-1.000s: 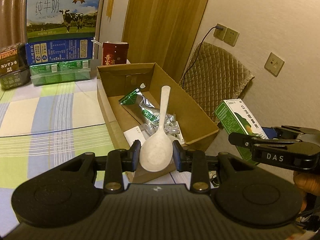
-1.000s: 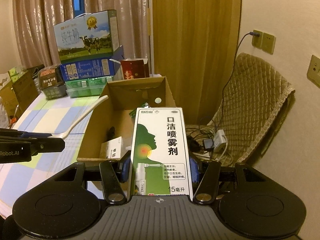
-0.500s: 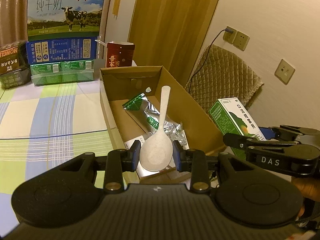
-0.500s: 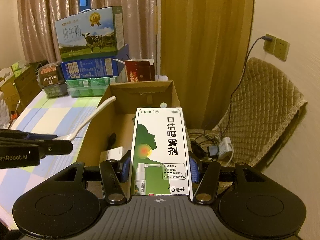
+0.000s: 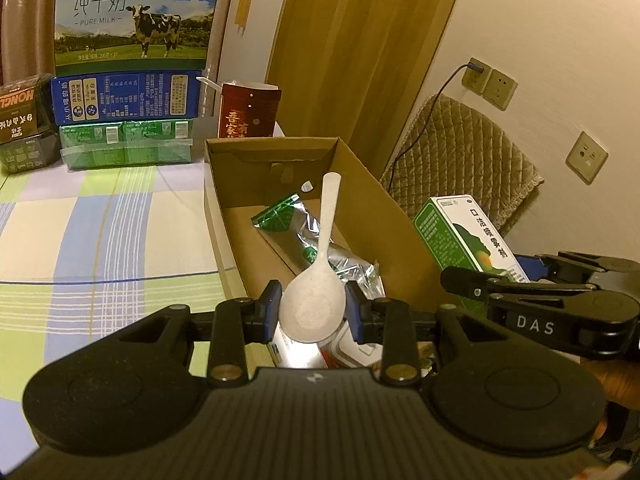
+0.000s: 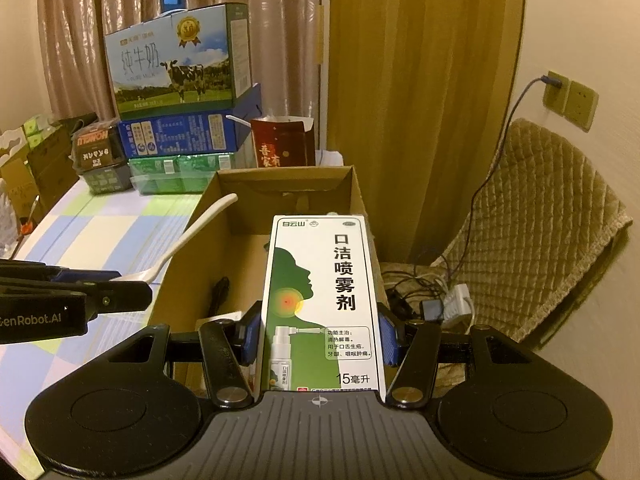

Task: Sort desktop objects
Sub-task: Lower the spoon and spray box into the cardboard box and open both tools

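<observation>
My left gripper (image 5: 312, 309) is shut on the bowl of a white plastic spoon (image 5: 320, 272), whose handle points away over an open cardboard box (image 5: 372, 196). The box holds a green and silver foil packet (image 5: 296, 228) and small white packs. My right gripper (image 6: 319, 334) is shut on a green and white mouth-spray box (image 6: 324, 300), held above the near end of the cardboard box (image 6: 288, 188). In the left wrist view the spray box (image 5: 464, 240) and the right gripper (image 5: 476, 282) hang to the right of the cardboard box. The spoon (image 6: 188, 236) shows at left in the right wrist view.
A checked tablecloth (image 5: 80, 232) covers the table left of the box. Stacked milk cartons (image 5: 128, 40), green packs (image 5: 124, 144) and a dark red carton (image 5: 248, 112) stand at the back. A quilted chair (image 6: 532, 240) with cables and a power strip (image 6: 440, 300) stands right of the table.
Both grippers have moved forward toward the cardboard box, which now looms larger and closer; the spoon and the spray box stay gripped as before.
</observation>
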Tool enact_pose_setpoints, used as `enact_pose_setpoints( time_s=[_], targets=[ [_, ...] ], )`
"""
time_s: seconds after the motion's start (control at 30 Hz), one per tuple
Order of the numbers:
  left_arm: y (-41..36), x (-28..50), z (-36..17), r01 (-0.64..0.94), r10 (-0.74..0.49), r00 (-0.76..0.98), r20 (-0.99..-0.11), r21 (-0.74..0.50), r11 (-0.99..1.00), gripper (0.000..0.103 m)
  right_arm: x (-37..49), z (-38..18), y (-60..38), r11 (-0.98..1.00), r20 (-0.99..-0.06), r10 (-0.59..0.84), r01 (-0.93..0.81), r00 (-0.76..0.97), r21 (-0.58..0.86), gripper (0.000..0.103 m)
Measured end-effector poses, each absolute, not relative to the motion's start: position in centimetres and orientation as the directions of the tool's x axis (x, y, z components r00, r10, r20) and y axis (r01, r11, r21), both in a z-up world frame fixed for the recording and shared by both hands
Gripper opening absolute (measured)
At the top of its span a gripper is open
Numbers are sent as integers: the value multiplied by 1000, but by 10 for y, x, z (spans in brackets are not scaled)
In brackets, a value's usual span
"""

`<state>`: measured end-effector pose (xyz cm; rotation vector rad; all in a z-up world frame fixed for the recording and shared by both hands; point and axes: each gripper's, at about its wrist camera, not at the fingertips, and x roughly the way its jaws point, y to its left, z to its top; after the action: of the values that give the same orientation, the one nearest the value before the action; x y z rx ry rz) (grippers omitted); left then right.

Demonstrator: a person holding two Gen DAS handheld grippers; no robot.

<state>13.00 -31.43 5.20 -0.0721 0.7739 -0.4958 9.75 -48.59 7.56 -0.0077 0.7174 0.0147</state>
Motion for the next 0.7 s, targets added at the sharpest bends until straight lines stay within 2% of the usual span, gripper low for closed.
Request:
enact_pose_setpoints(
  time_s=[0.7],
  targets=[
    [-321,163,40,375,-445,599,-665,-258,890,28,134,68,-488,1000,-677,2,-19,736,-18,53]
  ],
)
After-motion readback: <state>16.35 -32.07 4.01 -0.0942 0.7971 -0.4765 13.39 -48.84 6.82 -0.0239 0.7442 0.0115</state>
